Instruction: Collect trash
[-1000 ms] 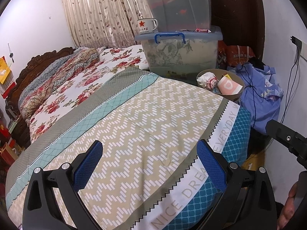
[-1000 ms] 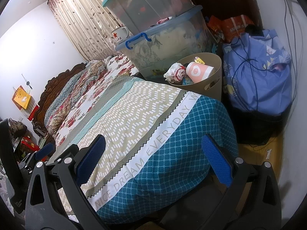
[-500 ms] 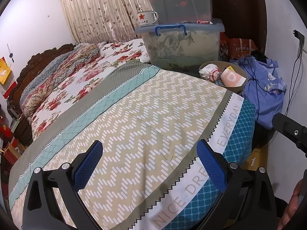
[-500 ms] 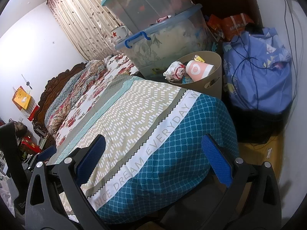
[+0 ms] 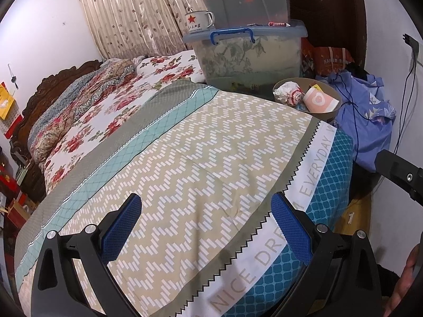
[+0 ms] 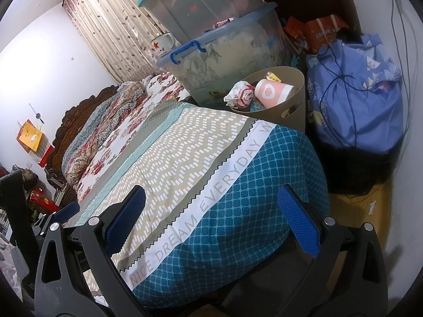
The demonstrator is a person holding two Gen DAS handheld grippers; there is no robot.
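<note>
Small bedroom, a bed (image 5: 201,142) under a zigzag-patterned cover filling most of both views, leaf-print curtain (image 5: 132,13) at the far wall.

Left gripper (image 5: 206,211) low over the near end of the bed, blue pads (image 5: 121,224) spread wide, nothing between them. Right gripper (image 6: 211,211) likewise spread and holding nothing, over the teal corner of the cover printed "NICE DREAM EVERYDAY". Part of the right gripper's black body visible at the right edge of the left wrist view.

Further out, at the far corner of the bed, a tan trash bin (image 6: 293,105) standing just beside the mattress. Inside it: a crumpled wrapper (image 6: 239,93) on the left, a pink paper cup (image 6: 273,92) lying on its side to the right, a small yellow packet (image 6: 273,77) behind, possibly more scraps underneath, too dim to tell.

Behind the bin, two stacked clear storage boxes (image 5: 251,52), the lower with a blue handle; a white enamel mug (image 5: 198,21) with a red star on the lower box's lid. To the right of the bin, a blue cloth bundle (image 6: 357,100) with dark cables draped over it, orange bags (image 6: 320,33) behind.
</note>
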